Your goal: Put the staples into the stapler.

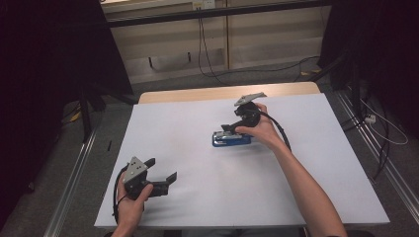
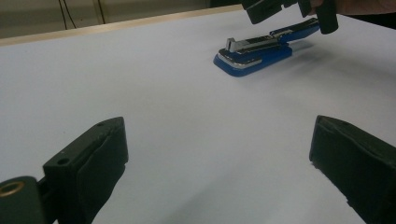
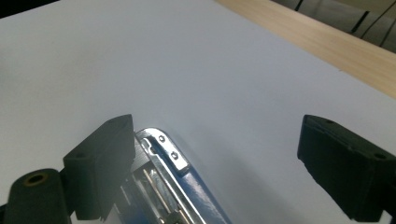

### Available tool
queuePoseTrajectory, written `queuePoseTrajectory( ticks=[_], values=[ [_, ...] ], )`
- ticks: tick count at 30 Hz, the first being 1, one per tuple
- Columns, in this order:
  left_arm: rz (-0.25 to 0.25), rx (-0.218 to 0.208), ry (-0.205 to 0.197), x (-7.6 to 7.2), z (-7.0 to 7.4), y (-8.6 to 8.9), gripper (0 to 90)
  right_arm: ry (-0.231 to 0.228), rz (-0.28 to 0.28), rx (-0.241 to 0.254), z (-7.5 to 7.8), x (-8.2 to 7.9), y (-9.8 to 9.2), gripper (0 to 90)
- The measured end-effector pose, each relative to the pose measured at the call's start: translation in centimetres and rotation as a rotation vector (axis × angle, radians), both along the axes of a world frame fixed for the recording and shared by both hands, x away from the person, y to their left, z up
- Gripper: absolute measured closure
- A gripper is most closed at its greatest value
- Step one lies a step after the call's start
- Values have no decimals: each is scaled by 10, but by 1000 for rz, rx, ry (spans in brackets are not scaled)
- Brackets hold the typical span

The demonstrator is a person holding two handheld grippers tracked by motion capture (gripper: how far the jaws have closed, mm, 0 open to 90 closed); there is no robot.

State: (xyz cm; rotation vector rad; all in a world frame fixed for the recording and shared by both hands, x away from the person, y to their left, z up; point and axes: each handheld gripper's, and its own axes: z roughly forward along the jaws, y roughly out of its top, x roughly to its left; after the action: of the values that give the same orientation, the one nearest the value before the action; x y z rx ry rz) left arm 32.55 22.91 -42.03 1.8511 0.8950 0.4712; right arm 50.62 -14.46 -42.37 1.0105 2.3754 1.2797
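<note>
A blue stapler (image 1: 231, 139) is seen lying flat on the white table (image 1: 197, 163), released between the widely parted jaws of the right gripper (image 1: 232, 127) and close against one of them, while the left gripper (image 1: 160, 170), well apart from it, is held with jaws spread and nothing grasped.

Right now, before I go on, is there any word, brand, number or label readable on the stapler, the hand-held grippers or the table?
No readable text anywhere.
Blue stapler: plain blue body and bare metal, no print showing in the right gripper view or the high view either.
Left hand-held gripper and right hand-held gripper: black parts and grey plates, no marks legible.
White table: blank.
</note>
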Motion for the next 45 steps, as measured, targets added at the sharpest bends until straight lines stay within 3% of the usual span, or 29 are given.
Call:
queuePoseTrajectory(
  ticks=[2, 11, 21, 29, 45],
  values=[
    [-1, 0, 2, 0, 0, 0, 46, 3, -17, 33, 1, -1, -3, 105],
    [-3, 5, 4, 1, -1, 0, 45, -3, -100, 69, 1, -9, -14, 53],
    [-3, 5, 3, 1, -1, 0, 44, -61, -159, 34, 4, -25, -18, 69],
    [6, 0, 0, -1, 1, 2, 44, -79, -201, 65, 6, -34, -25, 59],
    [13, -1, 4, 0, 0, 1, 44, -124, -278, 57, 7, -53, -48, 48]
  ],
)
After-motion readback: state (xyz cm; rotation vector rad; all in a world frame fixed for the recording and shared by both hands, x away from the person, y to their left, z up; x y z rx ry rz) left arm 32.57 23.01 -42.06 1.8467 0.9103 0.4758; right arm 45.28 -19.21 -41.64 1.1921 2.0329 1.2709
